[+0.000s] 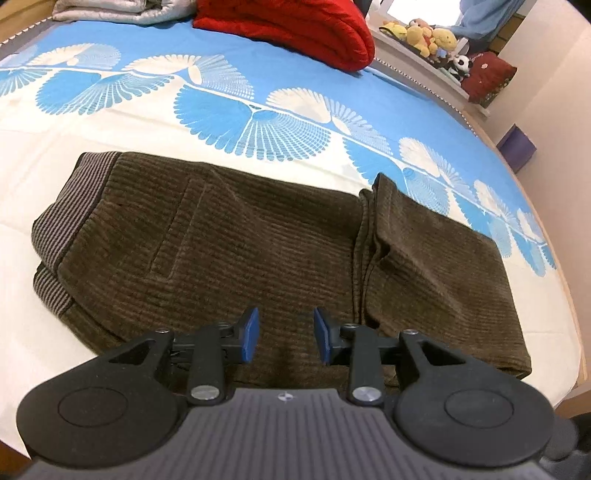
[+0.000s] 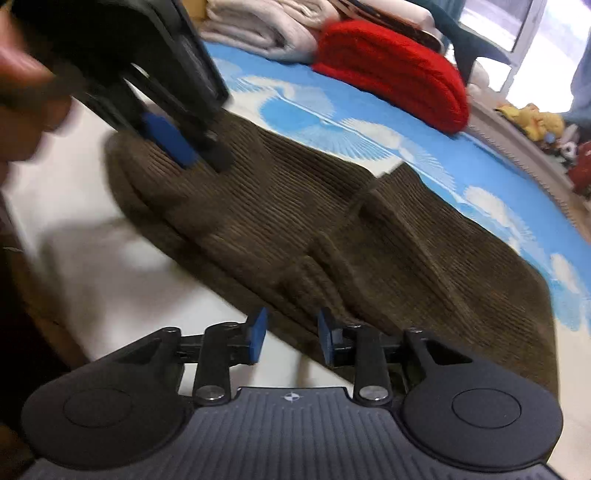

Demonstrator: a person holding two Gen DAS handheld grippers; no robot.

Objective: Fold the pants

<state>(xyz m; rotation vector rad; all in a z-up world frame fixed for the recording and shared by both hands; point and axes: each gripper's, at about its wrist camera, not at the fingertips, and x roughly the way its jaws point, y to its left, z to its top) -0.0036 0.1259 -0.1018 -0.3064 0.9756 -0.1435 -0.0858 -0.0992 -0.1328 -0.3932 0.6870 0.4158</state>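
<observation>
Plainly, both the left hand-held gripper (image 1: pixel 285 334) and right hand-held gripper (image 2: pixel 292 335) stand apart and empty over the folded pants (image 1: pixel 236 251) on the bed (image 1: pixel 122 136), whose near edge they hide, the right view blurred

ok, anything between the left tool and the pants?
Nothing visible. The left tool hangs open right over the brown pants, bare fabric below its pads. The red blanket lies well beyond them on the bed.
</observation>
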